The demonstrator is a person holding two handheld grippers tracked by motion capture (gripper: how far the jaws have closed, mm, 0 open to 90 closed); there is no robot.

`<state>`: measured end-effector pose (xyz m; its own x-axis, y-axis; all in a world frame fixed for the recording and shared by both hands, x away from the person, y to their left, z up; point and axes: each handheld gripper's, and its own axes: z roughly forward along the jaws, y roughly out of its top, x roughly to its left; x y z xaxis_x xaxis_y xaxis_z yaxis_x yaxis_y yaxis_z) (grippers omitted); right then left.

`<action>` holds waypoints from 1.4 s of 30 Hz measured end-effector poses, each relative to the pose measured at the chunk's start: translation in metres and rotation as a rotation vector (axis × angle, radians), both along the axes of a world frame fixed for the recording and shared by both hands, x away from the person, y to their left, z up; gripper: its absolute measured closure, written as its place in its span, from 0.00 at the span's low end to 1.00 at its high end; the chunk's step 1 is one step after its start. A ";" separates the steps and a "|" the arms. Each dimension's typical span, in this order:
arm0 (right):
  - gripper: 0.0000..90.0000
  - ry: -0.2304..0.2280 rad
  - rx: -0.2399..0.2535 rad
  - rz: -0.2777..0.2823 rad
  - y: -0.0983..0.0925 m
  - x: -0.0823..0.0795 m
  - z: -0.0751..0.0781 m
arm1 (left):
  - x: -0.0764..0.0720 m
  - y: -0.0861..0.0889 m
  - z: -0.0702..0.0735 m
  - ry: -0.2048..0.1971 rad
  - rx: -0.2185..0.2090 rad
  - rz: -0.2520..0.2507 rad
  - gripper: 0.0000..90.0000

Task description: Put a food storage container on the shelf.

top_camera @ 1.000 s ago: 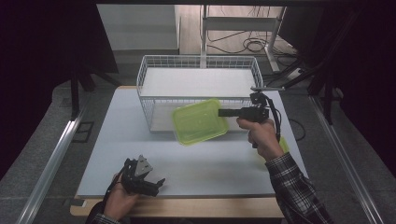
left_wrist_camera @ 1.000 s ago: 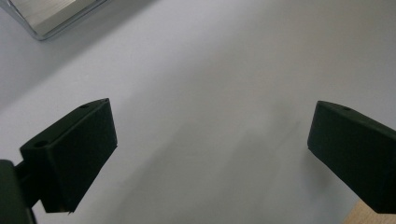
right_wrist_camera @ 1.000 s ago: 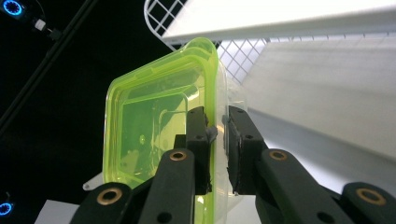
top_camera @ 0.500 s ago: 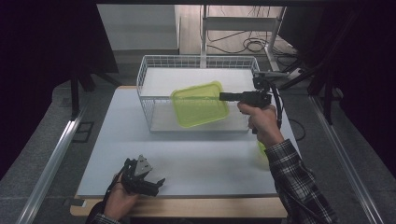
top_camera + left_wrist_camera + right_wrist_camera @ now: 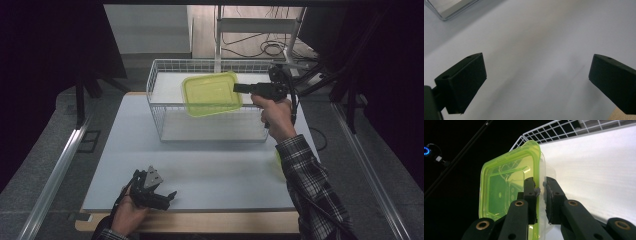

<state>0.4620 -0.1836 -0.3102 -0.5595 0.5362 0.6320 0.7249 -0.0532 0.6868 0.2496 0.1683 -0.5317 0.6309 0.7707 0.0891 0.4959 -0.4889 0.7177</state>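
Note:
A yellow-green plastic container [image 5: 211, 94] with a clear body hangs in the air over the white wire basket [image 5: 160, 95], lid side up toward the high camera. My right gripper [image 5: 239, 88] is shut on its right rim, held level by a hand in a plaid sleeve. In the right gripper view the container [image 5: 504, 192] stands on edge and its rim is pinched by the gripper [image 5: 540, 191]. My left gripper [image 5: 167, 196] rests near the table's front edge, jaws wide apart with nothing between them [image 5: 536, 75].
The white table top [image 5: 210, 165] lies bare between the basket and the front edge. A strip of wooden edge [image 5: 200, 222] runs along the front. Metal rails flank both sides, and a stand with cables is behind the basket.
My right gripper has lifted the container up and away from me, from in front of the basket to above its opening. The left gripper has stayed put.

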 end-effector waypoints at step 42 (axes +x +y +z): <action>0.78 -0.065 -0.234 -0.234 0.009 0.045 -0.005 | 0.000 0.002 0.001 -0.008 -0.013 0.000 0.01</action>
<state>0.5072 -0.1749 -0.3153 -0.4394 0.7810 0.4438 0.6660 -0.0482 0.7444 0.2495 0.1704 -0.5306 0.6302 0.7718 0.0843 0.4898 -0.4794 0.7282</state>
